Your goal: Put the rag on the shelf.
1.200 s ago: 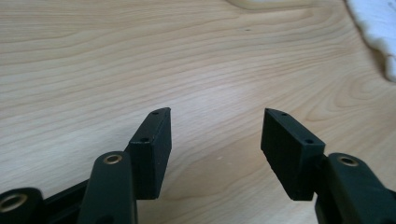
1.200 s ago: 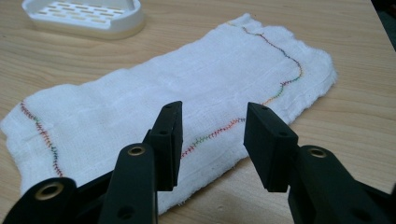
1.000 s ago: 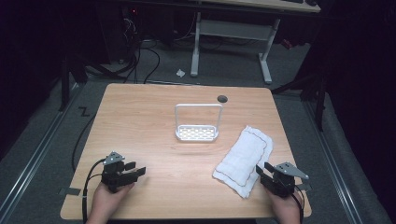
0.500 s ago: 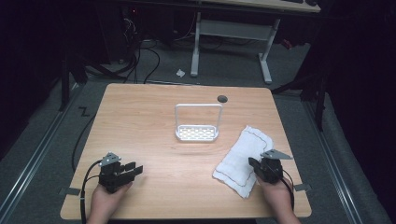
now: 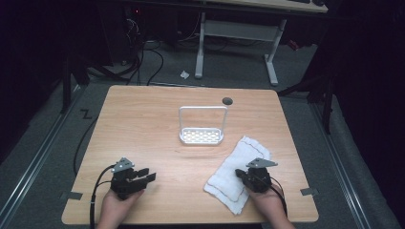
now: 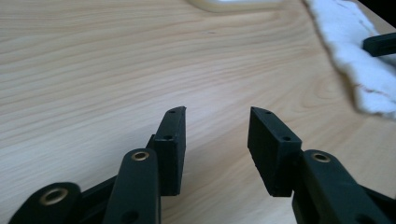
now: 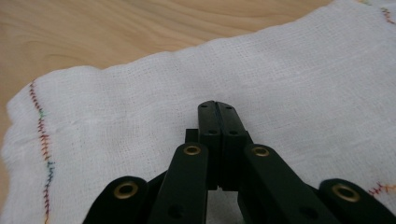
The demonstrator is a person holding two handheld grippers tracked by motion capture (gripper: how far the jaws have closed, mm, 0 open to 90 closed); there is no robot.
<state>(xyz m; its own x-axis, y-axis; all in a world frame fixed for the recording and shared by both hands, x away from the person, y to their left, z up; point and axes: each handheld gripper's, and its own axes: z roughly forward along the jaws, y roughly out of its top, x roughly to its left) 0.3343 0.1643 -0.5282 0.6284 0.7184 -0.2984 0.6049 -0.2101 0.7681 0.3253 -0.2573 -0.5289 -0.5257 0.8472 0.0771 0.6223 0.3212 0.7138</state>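
Cloth (image 5: 237,177) of white gauze, folded into a long strip with coloured stitching along its hem, lies slanted on the right half of the wooden counter (image 5: 143,129), its near end close to the front edge. The right gripper (image 5: 242,174) sits over that near end, held by a hand (image 5: 265,206) coming in from the bottom of the high view. In the right gripper view its jaws are pressed together, flat face to face, with the cloth (image 7: 289,79) spread under and beyond them; whether any fabric is caught between them cannot be told.

The left gripper (image 5: 147,177) rests well apart from the cloth, at the counter's front left, pointing toward the right. In the left gripper view its jaws stand spread with bare wood between them, and the cloth's edge (image 6: 359,65) shows at the far right.

Behind the cloth, near the counter's middle, stands a small white rack (image 5: 202,137) with a perforated base and a tall wire loop.
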